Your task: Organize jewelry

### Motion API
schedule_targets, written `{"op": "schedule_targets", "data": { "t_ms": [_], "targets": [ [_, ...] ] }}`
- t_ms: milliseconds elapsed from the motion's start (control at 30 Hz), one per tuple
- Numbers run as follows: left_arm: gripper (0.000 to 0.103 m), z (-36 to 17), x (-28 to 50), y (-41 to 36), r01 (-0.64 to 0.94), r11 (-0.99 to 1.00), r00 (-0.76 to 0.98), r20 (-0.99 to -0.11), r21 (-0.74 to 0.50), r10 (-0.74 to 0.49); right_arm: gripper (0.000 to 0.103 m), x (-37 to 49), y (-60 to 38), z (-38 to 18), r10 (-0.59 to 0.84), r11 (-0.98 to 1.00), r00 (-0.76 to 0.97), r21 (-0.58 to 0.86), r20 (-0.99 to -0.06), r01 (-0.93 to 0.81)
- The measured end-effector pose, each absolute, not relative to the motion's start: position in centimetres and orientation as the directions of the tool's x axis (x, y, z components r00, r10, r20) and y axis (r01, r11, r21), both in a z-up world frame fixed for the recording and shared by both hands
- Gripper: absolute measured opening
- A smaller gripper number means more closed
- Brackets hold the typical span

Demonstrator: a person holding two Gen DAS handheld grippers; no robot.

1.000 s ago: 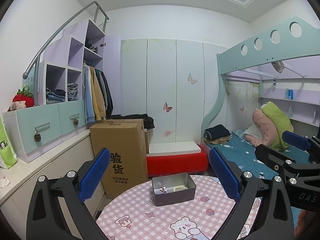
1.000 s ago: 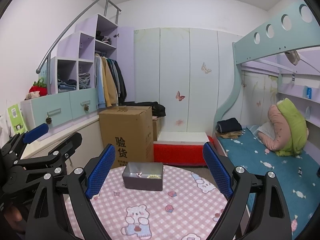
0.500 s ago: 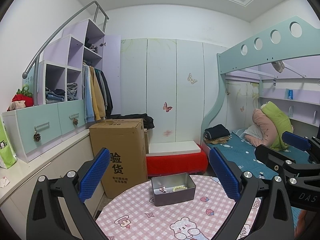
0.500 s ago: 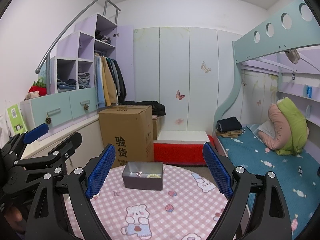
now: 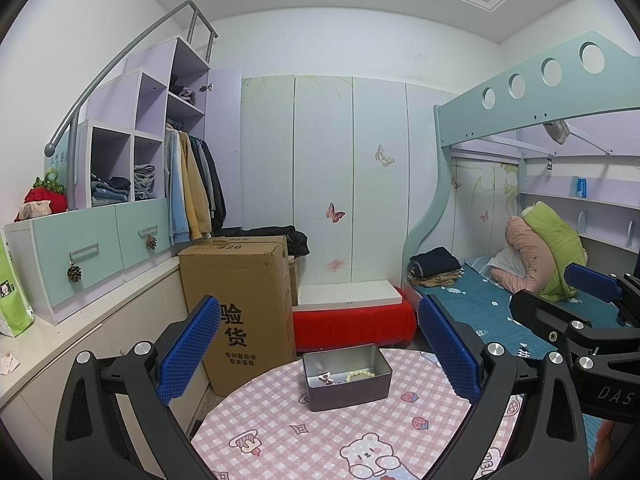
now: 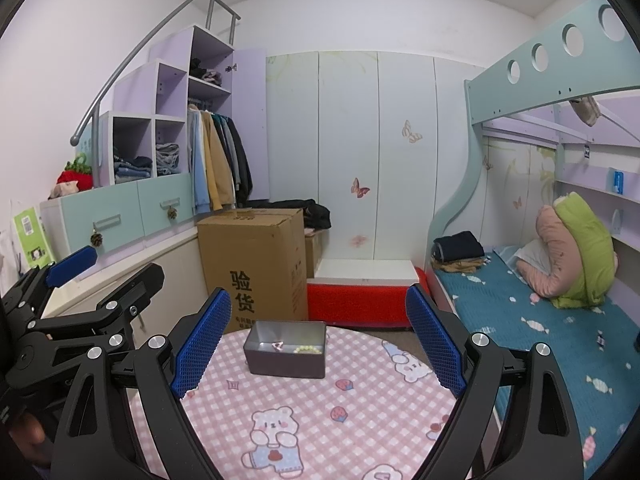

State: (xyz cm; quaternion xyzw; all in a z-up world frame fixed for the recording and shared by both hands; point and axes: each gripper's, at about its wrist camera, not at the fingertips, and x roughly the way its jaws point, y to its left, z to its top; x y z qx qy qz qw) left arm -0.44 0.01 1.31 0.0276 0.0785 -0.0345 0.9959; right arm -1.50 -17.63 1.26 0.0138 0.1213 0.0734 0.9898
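A grey metal tin [image 5: 347, 376] [image 6: 285, 349] sits at the far side of a round table with a pink checked cloth [image 5: 304, 428] [image 6: 320, 400]. Inside the tin lie a pale bead bracelet [image 5: 360, 375] [image 6: 308, 349] and a small pink trinket [image 5: 326, 378] [image 6: 277, 345]. My left gripper [image 5: 320, 354] is open, held above the near part of the table, nothing between its blue pads. My right gripper [image 6: 318, 340] is open too, likewise short of the tin. Each gripper shows at the edge of the other's view.
A tall cardboard box [image 5: 240, 304] [image 6: 254, 264] stands on the floor behind the table on the left. A red and white low bench [image 5: 352, 316] sits behind it. A bunk bed with blue bedding [image 6: 540, 320] runs along the right; cabinets and a counter [image 5: 60, 332] line the left.
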Motion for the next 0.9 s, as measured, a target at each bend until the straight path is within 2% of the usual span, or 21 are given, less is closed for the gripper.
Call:
{"op": "schedule_targets", "data": {
  "t_ms": [900],
  "targets": [
    [0.096, 1.01, -0.24, -0.03, 0.073, 0.996, 0.984, -0.165, 0.05, -0.064, 0.086, -1.37, -17.67, 1.2, 0.148, 0.989, 0.959, 0.048, -0.244, -0.14]
  ]
}}
